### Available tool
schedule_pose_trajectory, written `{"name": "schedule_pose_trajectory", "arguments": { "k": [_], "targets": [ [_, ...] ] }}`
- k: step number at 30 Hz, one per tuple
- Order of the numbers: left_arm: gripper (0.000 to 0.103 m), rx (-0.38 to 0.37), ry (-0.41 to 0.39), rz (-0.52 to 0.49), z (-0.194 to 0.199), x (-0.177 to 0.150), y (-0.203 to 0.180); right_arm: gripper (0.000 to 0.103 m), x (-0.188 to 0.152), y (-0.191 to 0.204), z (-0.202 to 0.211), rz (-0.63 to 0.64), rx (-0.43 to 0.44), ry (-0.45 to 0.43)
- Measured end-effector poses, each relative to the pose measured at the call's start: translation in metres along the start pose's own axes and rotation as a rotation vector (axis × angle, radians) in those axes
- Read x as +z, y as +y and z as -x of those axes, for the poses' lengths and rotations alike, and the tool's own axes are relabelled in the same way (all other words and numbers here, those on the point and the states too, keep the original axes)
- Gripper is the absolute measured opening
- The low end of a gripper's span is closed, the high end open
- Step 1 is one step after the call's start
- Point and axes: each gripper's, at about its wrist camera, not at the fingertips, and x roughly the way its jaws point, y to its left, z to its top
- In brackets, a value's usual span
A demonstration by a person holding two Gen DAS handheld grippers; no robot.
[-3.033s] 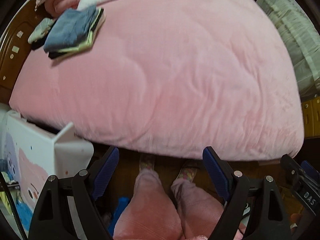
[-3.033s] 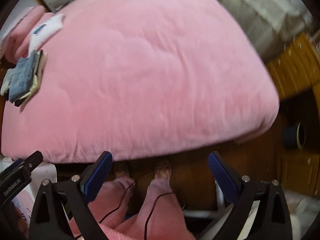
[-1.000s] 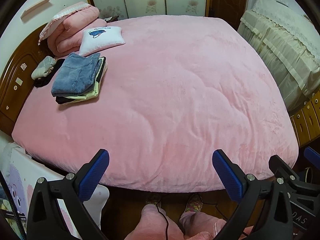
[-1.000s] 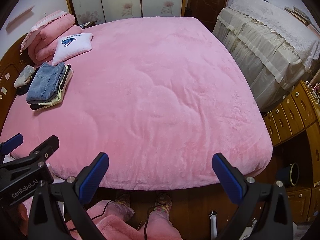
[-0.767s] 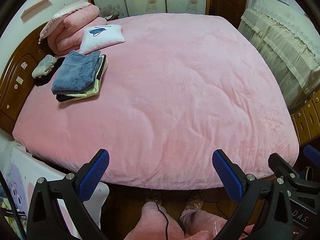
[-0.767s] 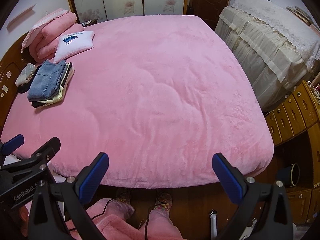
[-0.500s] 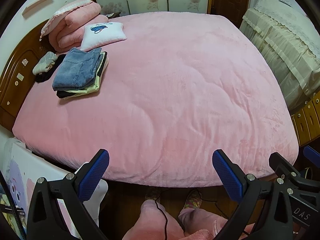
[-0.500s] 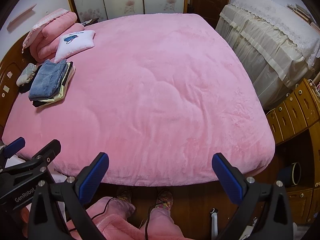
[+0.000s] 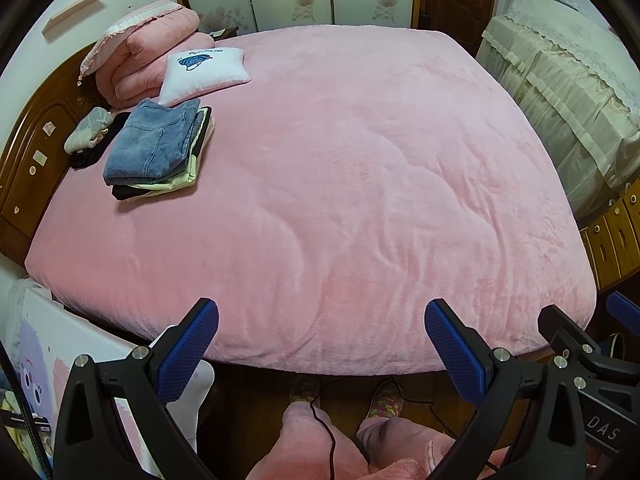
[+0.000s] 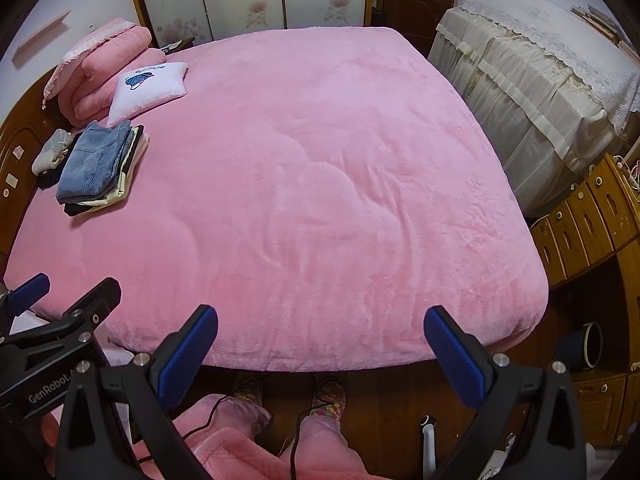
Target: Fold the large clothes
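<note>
A stack of folded clothes with blue jeans on top [image 9: 154,146] lies at the far left of the pink bed [image 9: 340,184], near the headboard; it also shows in the right wrist view [image 10: 94,164]. My left gripper [image 9: 320,336] is open and empty, held above the bed's near edge. My right gripper [image 10: 320,338] is open and empty, beside it over the same edge. The right gripper's side shows in the left wrist view [image 9: 580,356], and the left gripper's side in the right wrist view [image 10: 56,328]. Both are far from the clothes.
A white cushion [image 9: 206,72] and a rolled pink quilt [image 9: 144,52] lie behind the stack. A grey-white item [image 9: 86,130] sits by the wooden headboard [image 9: 28,152]. A cream-covered piece of furniture [image 10: 540,80] and wooden drawers [image 10: 588,216] stand at the right. A white box [image 9: 44,344] stands below left.
Both grippers rose and tilted up from three seconds ago, so the whole bed and far wall came into view. Over the last second the views barely shifted. Both stayed open.
</note>
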Motion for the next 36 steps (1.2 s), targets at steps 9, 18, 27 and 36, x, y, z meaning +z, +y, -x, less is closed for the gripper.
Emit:
{"name": "schedule_pose_trajectory", "arguments": {
  "k": [9, 18, 27, 36],
  "targets": [
    [0.102, 0.006, -0.011, 0.0, 0.004, -0.002, -0.001, 0.103, -0.006, 0.0, 0.006, 0.0, 0.0, -0.009],
    [0.102, 0.005, -0.006, -0.004, 0.005, -0.003, -0.001, 0.103, -0.009, 0.0, 0.008, 0.004, 0.0, -0.012],
    [0.102, 0.009, -0.006, 0.0, 0.007, -0.006, -0.003, 0.103, -0.011, 0.003, 0.008, 0.001, -0.001, -0.012],
    [0.102, 0.018, -0.004, 0.0, 0.009, -0.013, -0.011, 0.103, -0.013, 0.0, 0.01, 0.004, 0.002, -0.01]
  ]
}}
